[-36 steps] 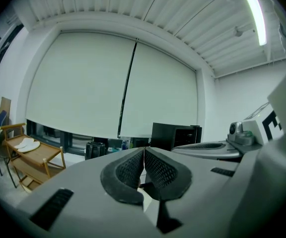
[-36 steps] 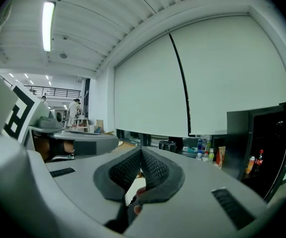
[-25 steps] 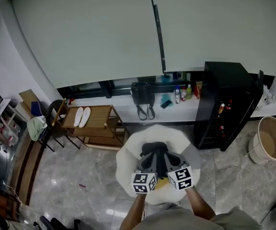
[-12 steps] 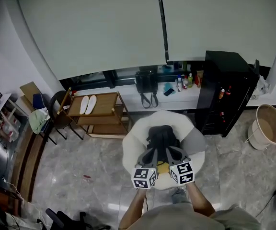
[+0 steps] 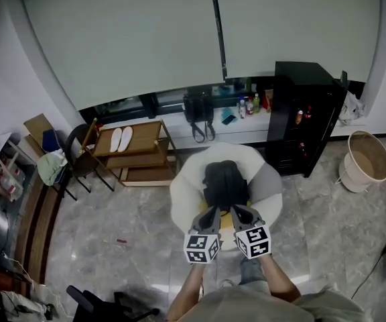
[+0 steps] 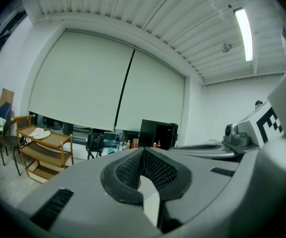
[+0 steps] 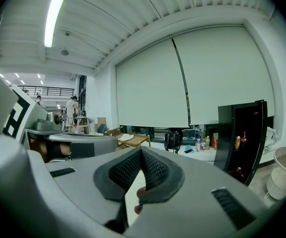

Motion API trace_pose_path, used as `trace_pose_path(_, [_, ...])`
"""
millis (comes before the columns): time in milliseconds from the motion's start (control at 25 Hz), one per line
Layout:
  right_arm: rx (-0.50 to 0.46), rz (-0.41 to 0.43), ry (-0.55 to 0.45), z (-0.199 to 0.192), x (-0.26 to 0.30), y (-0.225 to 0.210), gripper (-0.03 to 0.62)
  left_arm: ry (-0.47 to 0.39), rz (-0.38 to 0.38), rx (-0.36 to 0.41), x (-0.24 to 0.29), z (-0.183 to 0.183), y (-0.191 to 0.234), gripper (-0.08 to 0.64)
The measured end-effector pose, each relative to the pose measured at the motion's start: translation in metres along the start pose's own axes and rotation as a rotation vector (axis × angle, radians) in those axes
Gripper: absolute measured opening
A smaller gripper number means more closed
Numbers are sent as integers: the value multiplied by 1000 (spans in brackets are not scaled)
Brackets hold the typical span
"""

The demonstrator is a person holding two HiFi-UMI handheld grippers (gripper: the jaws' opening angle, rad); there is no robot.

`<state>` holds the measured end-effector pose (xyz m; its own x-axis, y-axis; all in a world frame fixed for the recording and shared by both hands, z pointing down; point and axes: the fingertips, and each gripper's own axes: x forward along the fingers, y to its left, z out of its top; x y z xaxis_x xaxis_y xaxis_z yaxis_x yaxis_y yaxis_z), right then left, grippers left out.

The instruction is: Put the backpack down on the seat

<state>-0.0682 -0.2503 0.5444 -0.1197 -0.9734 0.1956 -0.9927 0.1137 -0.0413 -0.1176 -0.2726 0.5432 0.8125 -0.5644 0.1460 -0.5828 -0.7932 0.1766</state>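
Backpack point(image 5: 225, 183) is down on the seat point(image 5: 185, 194), about the middle of it, so from the head view the put-down itself reads as done.

Left gripper point(image 6: 143, 152): my jaws are pressed together, pads meeting at the tip, nothing between them. Right gripper point(image 7: 141, 152): same, pads closed on each other, no strap or fabric pinched (the pale bit point(image 7: 139, 192) in the gap lower down looks like a fingertip, not cargo). Both point roughly level at the window blinds point(image 6: 108, 88), so neither gripper view shows the backpack at all.

From above, both tips sit at the near edge of the backpack. Touching or just short of it, I can't tell at this size.

Left to do, as I judge it: nothing on the bag, just get both grippers clear of the seat without snagging a strap.

Bag itself: dark, near black, soft, slumped into a rounded lump, longer front-to-back than wide, and it looks to be lying rather than standing. Straps not resolvable from here. It sits well inside the white rim with a grey cushion point(image 5: 267, 180) beside it on the right, so I don't expect it to slide off. There's a small yellow patch point(image 5: 226, 232) between my two grippers that I can't identify.
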Motion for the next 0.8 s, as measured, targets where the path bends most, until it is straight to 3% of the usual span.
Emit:
trace_pose_path(440, [-10, 45, 1, -10, -64, 25, 28, -1, 25, -7, -51, -16, -46, 35])
trace_pose_path(800, [-17, 73, -11, -8, -127, 14, 28, 5, 45, 8, -72, -22, -109, 34])
